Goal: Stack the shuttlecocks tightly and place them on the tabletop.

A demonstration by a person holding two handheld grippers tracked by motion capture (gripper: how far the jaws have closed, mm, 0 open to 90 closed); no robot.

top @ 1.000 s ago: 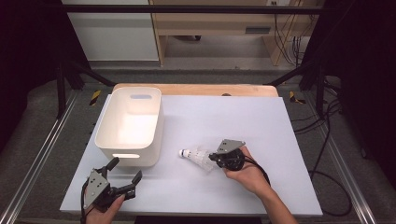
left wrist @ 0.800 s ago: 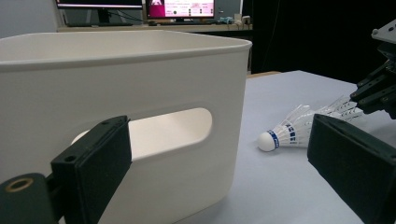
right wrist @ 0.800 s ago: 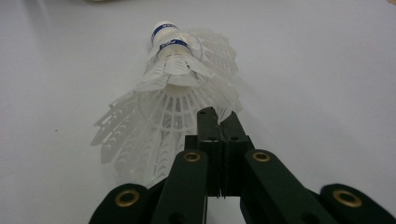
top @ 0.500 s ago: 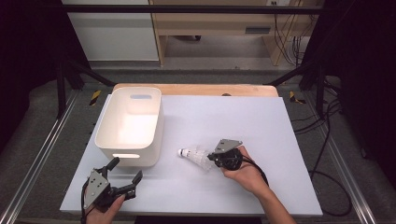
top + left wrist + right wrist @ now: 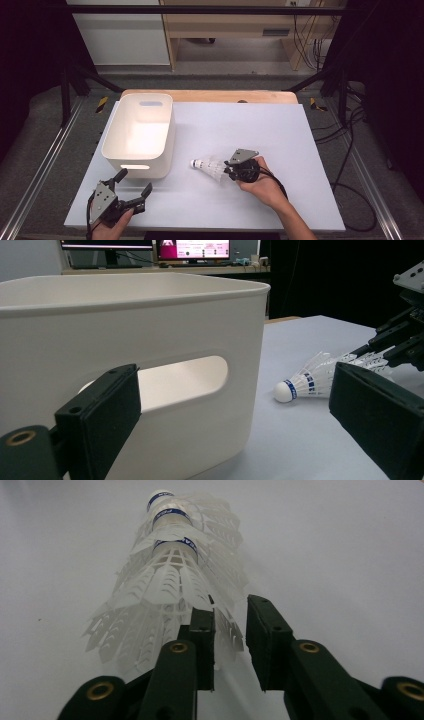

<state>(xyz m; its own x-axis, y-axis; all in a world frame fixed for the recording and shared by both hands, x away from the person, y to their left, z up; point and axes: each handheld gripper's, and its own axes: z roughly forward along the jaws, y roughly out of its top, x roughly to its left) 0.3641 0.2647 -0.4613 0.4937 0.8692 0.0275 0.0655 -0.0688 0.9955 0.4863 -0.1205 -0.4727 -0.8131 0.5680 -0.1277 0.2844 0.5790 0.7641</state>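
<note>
The right gripper is where the change lies: its jaws have just been opening, and a narrow gap now shows between them in the right gripper view. The skirt edge of the stacked shuttlecocks sits in that gap, lying on the white table.

White bin close ahead, shuttlecock lying right, perhaps stacked.

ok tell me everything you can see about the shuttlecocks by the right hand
The shuttlecocks look like three white plastic ones nested into a stack, each with a blue-banded white cap and lacy skirt. The stack lies on its side on the white table, cap end toward the white bin. The right tongs have just been opening at the skirt's edge.
</note>
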